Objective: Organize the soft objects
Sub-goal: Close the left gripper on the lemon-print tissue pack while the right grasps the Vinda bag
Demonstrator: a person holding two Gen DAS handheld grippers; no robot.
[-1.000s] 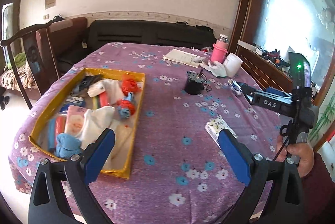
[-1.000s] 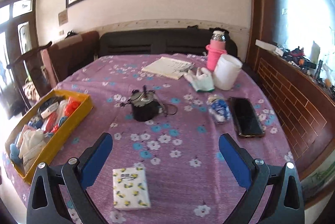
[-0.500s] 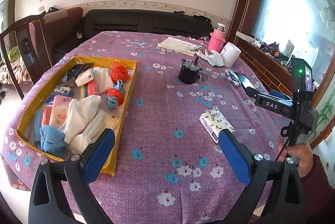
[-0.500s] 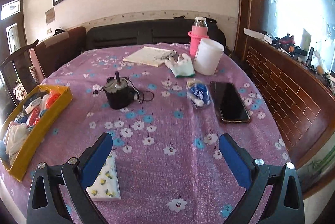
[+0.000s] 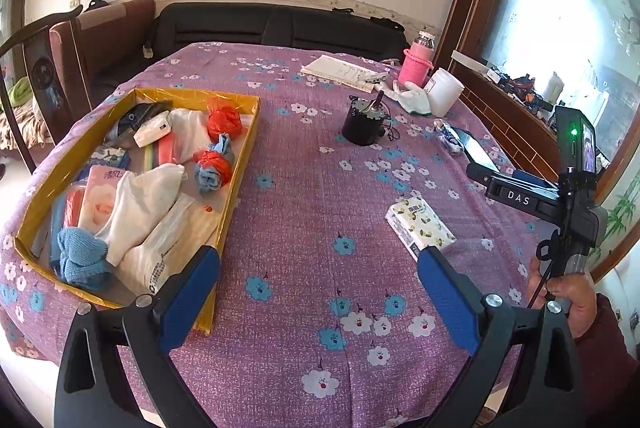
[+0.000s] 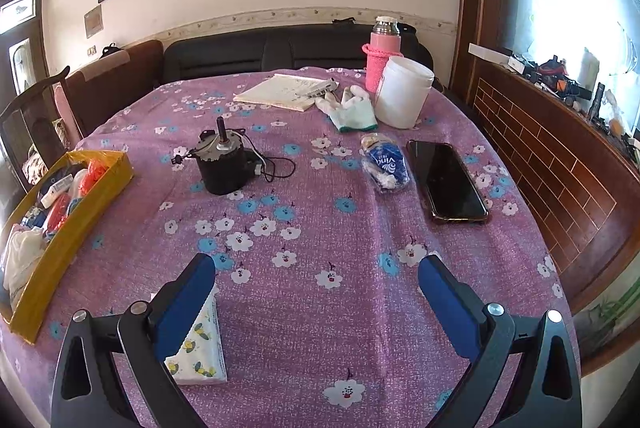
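The yellow tray (image 5: 240,164) sits at the left of the purple flowered surface (image 5: 320,228), packed with soft things: a blue knitted cloth (image 5: 80,260) at its near end, white plastic bags (image 5: 160,244) beside that, a pink tissue pack (image 5: 102,196), and red-and-blue bundles (image 5: 214,164) towards its right wall. In the left wrist view the tray now lies nearer the camera's centre than a second ago, and its far end is in fuller view.

The left hand-held gripper (image 5: 318,292) hangs above the surface just right of the tray's near corner, its jaws spread wide with nothing between them.

Well to the right of the tray, the yellow-flowered tissue pack (image 5: 420,226) lies flat on the surface. In the right wrist view this pack (image 6: 200,344) has slid from the frame's lower middle to under the left finger, partly hidden by it. The right hand-held gripper (image 6: 316,292) is likewise wide open and empty, held over bare cloth just right of the pack. A hand (image 5: 564,292) grips its handle at the surface's right edge.

Farther from the tray, a black motor (image 6: 222,164) stands mid-surface, with a blue wrapped packet (image 6: 386,162) and a phone (image 6: 448,180) to its right.
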